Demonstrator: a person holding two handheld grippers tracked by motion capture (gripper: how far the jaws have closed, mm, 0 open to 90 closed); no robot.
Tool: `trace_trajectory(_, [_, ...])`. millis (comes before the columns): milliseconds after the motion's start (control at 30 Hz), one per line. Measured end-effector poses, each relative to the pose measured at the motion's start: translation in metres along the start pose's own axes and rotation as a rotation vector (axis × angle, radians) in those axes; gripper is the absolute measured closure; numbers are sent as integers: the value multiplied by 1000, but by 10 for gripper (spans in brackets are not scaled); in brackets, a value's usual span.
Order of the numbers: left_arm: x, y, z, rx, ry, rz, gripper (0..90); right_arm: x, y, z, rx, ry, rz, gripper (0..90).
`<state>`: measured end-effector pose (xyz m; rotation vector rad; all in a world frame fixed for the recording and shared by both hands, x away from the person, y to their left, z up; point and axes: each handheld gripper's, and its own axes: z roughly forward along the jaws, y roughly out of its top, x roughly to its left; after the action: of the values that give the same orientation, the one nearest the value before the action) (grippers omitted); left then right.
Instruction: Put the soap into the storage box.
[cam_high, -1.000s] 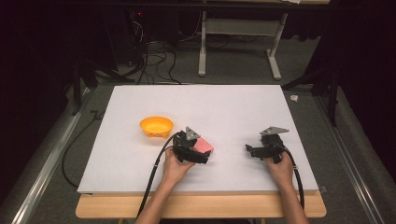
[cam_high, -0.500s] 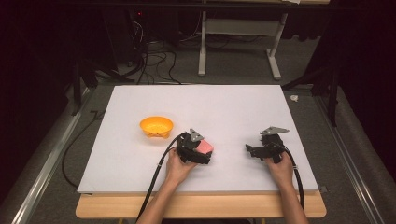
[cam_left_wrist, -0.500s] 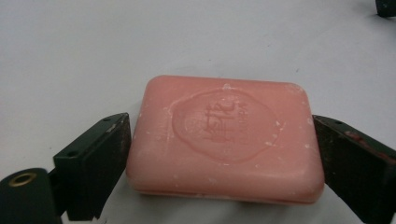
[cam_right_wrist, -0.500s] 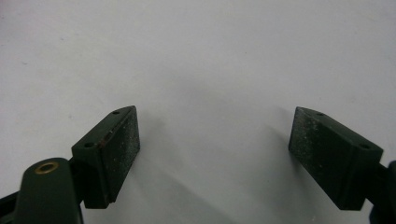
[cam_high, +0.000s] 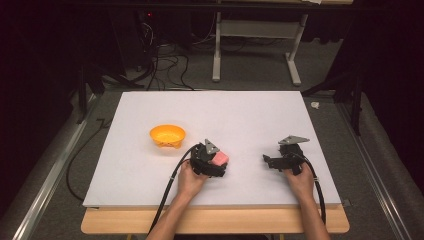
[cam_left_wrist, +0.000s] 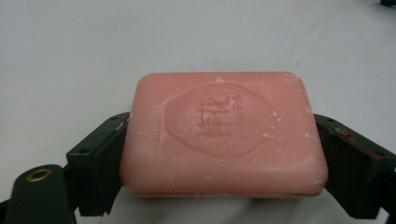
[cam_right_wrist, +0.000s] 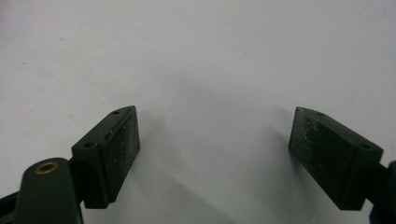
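Observation:
A pink bar of soap (cam_left_wrist: 223, 133) with a stamped oval seal sits between the jaws of my left gripper (cam_left_wrist: 219, 158), both pads pressed against its short ends. From above, the soap (cam_high: 220, 158) shows as a pink patch at the front of the left gripper (cam_high: 216, 162), near the front middle of the white board. An orange bowl (cam_high: 167, 135) stands to the left and slightly behind it, apart from the soap. My right gripper (cam_high: 272, 161) rests at the front right, its jaws wide apart (cam_right_wrist: 215, 154) over bare white surface with nothing between them.
The white board (cam_high: 250, 115) lies on a wooden table whose front edge (cam_high: 215, 220) runs below the hands. Black cables trail from both grippers toward the person. Dark floor, cables and a white stand's legs (cam_high: 255, 45) lie beyond the far edge.
The left gripper with the soap has shifted slightly to the right and toward the front. The right gripper has stayed put.

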<state>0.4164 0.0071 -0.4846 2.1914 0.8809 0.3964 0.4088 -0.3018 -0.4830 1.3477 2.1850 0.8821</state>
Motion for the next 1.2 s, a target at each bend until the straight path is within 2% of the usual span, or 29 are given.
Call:
trace_trajectory(300, [2, 0, -6, -12, -14, -14, 136, 0, 0, 0, 0, 0, 0, 171])
trace_trajectory(833, [2, 2, -34, -62, -10, -6, 137, 0, 0, 0, 0, -1, 3, 171])
trace_trajectory(1033, [6, 0, -49, -87, -6, -20, 137, 0, 0, 0, 0, -1, 3, 171])
trace_trajectory(1200, [9, -2, -57, -95, 4, -15, 137, 0, 0, 0, -1, -1, 0, 172])
